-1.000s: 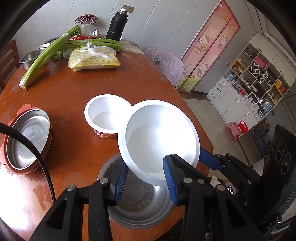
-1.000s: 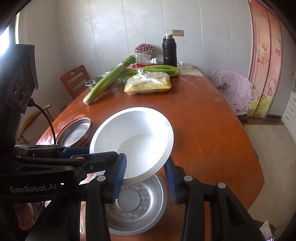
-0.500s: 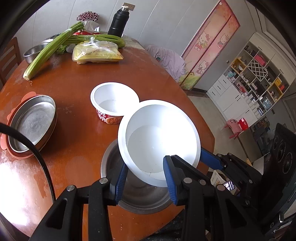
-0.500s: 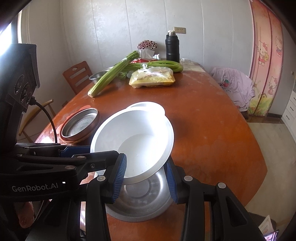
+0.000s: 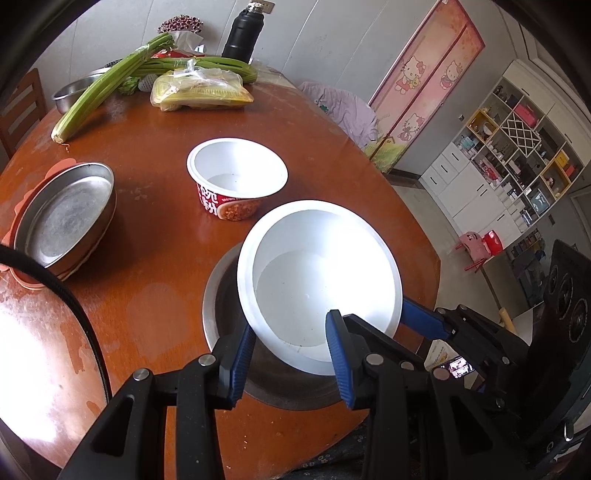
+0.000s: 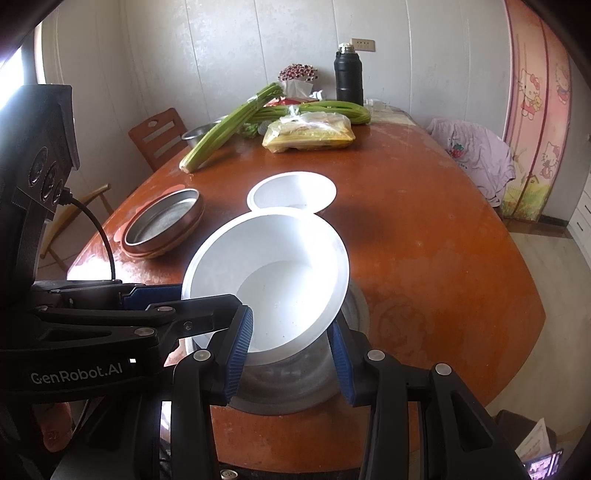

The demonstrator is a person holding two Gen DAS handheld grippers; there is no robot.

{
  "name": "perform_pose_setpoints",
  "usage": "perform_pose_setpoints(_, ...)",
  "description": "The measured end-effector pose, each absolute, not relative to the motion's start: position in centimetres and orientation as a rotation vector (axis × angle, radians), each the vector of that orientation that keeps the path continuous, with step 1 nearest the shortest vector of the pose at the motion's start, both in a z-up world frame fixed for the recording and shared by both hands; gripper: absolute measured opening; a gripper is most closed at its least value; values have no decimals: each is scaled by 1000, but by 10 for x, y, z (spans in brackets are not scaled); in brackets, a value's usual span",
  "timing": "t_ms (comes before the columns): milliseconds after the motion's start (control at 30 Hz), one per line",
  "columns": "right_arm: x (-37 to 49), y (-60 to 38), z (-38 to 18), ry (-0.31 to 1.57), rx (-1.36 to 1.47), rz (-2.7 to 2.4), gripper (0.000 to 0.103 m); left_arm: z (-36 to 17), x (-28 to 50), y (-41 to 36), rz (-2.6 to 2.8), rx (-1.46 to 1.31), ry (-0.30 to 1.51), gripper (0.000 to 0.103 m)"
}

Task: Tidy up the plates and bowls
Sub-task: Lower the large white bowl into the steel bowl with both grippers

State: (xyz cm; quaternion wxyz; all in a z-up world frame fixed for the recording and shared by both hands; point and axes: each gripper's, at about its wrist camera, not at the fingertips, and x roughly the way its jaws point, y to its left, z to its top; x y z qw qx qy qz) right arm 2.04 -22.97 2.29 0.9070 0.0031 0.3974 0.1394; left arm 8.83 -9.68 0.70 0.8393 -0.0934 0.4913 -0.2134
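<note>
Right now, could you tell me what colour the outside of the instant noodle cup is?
Red with white lettering below a white rim; the noodle cup shows best in the left wrist view.

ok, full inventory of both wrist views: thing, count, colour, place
white bowl: 1, white, tilted, held over the steel basin
steel basin: 1, silver, near table edge, under the bowl
noodle cup: 1, white with red print, mid-table
steel pan: 1, silver, on orange plates, left side
celery: several stalks, green, far end
bagged food: 1, yellow, far end
flask: 1, black, by the wall
table: 1, reddish-brown
left gripper: blue pads, on the bowl's rim
right gripper: blue pads, on the bowl's rim
</note>
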Motion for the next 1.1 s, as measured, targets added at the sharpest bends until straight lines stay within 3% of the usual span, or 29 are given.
perform_pose_setpoints(1100,33,-227,-7,902,-9,308,43,-18,99,-102,-405,-151,1087,39)
